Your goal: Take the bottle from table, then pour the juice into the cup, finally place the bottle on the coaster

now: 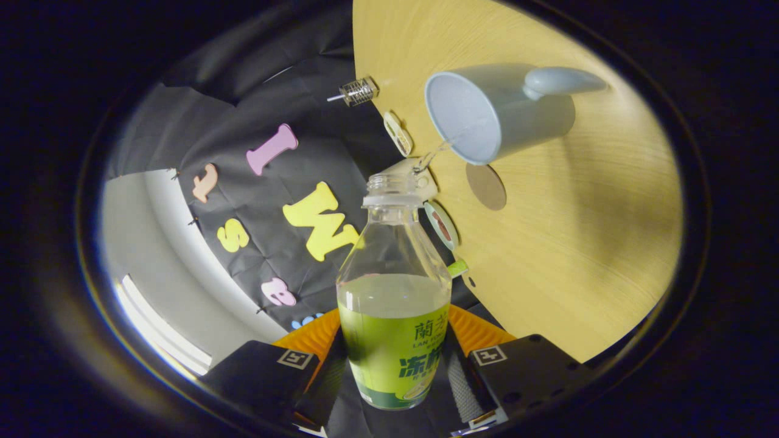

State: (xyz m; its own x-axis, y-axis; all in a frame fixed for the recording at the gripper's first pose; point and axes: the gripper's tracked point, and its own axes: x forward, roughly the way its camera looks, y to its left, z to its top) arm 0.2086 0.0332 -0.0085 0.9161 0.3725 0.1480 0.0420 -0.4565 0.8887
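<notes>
My gripper [394,371] is shut on a clear plastic bottle [392,292] with a green label, both fingers pressing its sides. The bottle is uncapped and tipped over sideways, so the wooden table [578,243] appears rotated. Pale juice fills the bottle's lower part. A thin stream [433,155] runs from the bottle's mouth into the light blue cup [487,112] with a handle, which stands on the table just beyond the mouth. A round brown coaster [486,186] lies flat on the table beside the cup, apart from it.
Along the table's edge by the bottle neck lie a few small items: a white oval tag [398,132], a roll of tape [442,225] and a small metal wire object [358,91]. Black cloth wall stands beyond that edge.
</notes>
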